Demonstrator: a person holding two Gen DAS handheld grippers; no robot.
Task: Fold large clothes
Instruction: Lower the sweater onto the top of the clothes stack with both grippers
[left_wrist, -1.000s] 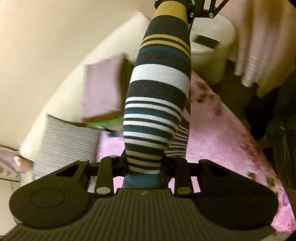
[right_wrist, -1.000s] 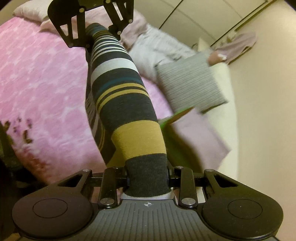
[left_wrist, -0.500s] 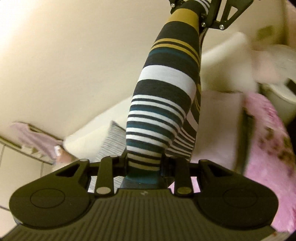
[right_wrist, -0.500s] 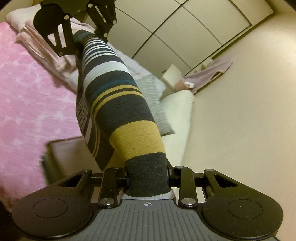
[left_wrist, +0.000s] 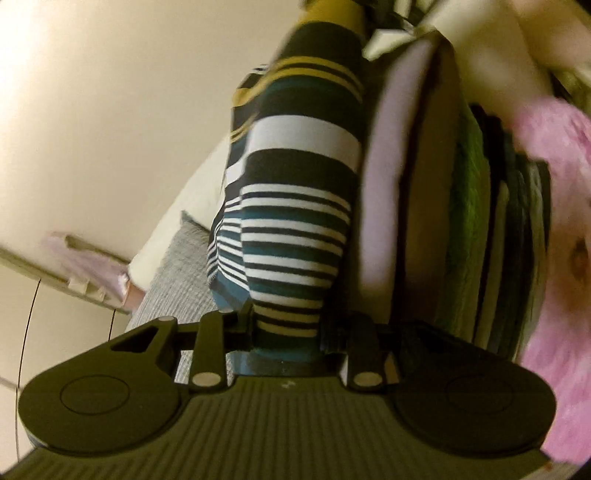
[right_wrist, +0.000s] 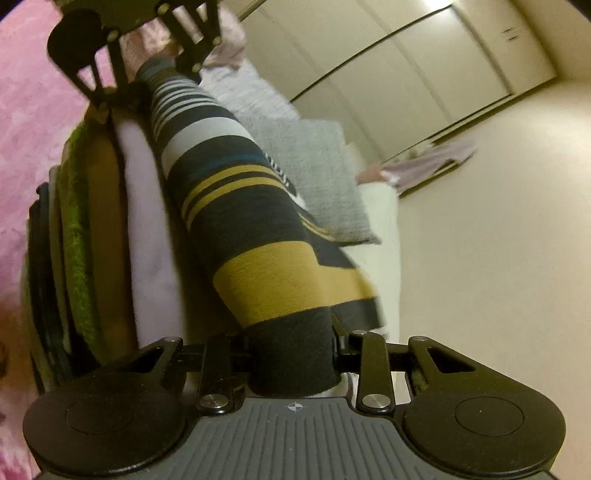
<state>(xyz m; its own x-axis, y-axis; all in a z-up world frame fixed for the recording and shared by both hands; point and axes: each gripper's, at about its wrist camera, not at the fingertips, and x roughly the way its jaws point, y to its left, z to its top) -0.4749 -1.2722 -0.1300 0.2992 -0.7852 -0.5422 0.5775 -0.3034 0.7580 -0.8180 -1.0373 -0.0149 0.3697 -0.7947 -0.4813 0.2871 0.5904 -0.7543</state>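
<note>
Left gripper (left_wrist: 286, 338): we are seeing its jaws standing narrow and clamping the teal-and-white end of the striped garment (left_wrist: 295, 206), the cloth bunching between the pads.

Striped garment, left wrist view: it is running as a folded band away from the jaws toward the top of the frame, its long axis lying along the gripper's own line; the stripes are crossing it, fine at our end, broad white and mustard farther off.

Stack of folded clothes (left_wrist: 469, 206): it is sitting just to the right of the garment, with a pale lilac layer touching it, then tan, green and dark layers; we cannot tell whether the garment is resting on it.

Pink bedspread (left_wrist: 565, 206): it is lying at the far right, under the stack.

Right gripper (right_wrist: 295, 363): its jaws are also standing narrow, gripping the dark grey end of the garment (right_wrist: 236, 206).

Garment, right wrist view: it is stretching up and left to the other gripper (right_wrist: 147, 74), which is holding the far end.

Grey pillow (right_wrist: 321, 173): it is lying to the right, behind the garment.

Writing: we are finding no readable labels; both frames are blurring.
</note>
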